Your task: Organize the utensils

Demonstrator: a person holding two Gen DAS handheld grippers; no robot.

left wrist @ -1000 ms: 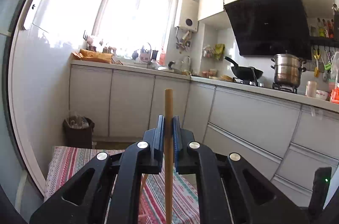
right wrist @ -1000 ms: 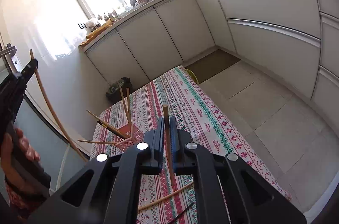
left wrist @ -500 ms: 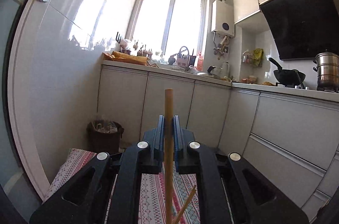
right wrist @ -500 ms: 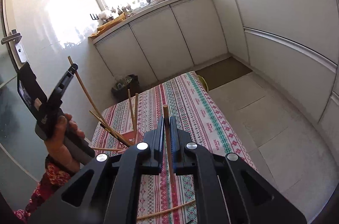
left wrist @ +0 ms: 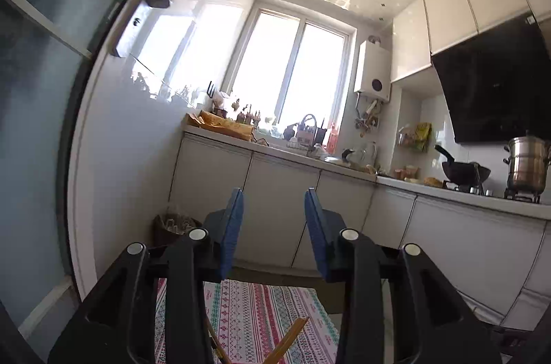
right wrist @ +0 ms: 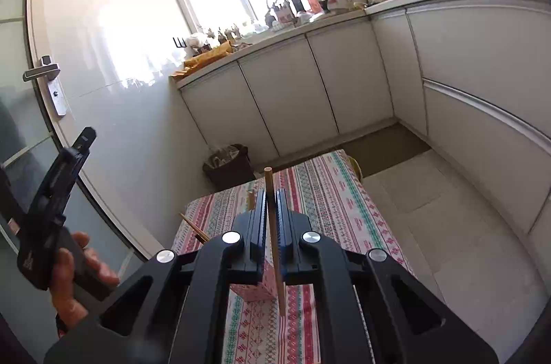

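Note:
My left gripper is open and empty, raised above the striped tablecloth; chopstick ends poke up just below it. It also shows in the right wrist view, held in a hand at the left. My right gripper is shut on a wooden chopstick, held upright over a pink patterned holder box on the tablecloth. Another chopstick sticks out to the left of the box, mostly hidden by my gripper.
White kitchen cabinets and a cluttered counter run behind the table. A dark waste bin stands past the table's far edge. A door with a handle is at the left. A wok and steel pot sit on the stove.
My left gripper has opened and let go of its chopstick, which now sits below it. My right gripper has moved over the holder box with its chopstick.

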